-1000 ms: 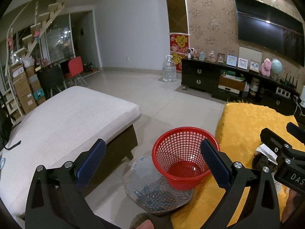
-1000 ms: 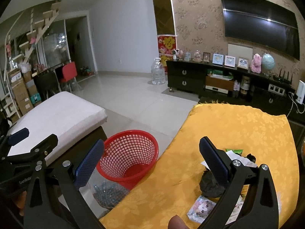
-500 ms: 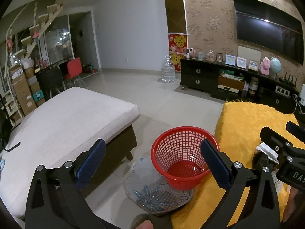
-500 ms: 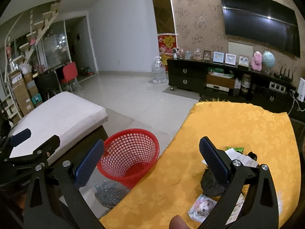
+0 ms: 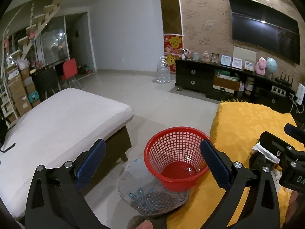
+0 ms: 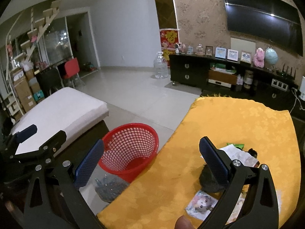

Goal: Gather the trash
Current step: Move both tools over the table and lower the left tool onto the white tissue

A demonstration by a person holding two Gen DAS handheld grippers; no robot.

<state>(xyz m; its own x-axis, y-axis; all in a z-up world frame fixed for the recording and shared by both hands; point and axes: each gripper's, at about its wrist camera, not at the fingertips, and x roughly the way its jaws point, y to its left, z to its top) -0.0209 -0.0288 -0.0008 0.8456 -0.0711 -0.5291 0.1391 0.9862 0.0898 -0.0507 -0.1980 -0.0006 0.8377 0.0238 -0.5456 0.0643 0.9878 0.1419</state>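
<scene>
- Left tool (image 5: 152, 159): its blue-padded fingers (image 5: 91, 164) are standing wide apart with nothing between them, and it is hovering over the red mesh basket (image 5: 176, 160).
- Right tool (image 6: 151, 161): it is likewise gaping wide and gripping nothing, and it is hanging above the near part of the tabletop (image 6: 238, 122), which is wearing a yellow cloth.
- Red mesh basket: it is standing upright just beside the tabletop's left edge, on a patterned round mat (image 5: 150, 192) that is lying on the tiled floor (image 5: 152, 95); its inside is showing no trash.
- Trash: a dark crumpled lump (image 6: 207, 179), white paper (image 6: 236, 153), a green wrapper (image 6: 235, 145) and a printed cartoon card (image 6: 202, 204) are lying close together on the yellow cloth, near the right tool's right finger.
- A white-cushioned bench (image 5: 57, 118) is sitting to the left of the basket.
</scene>
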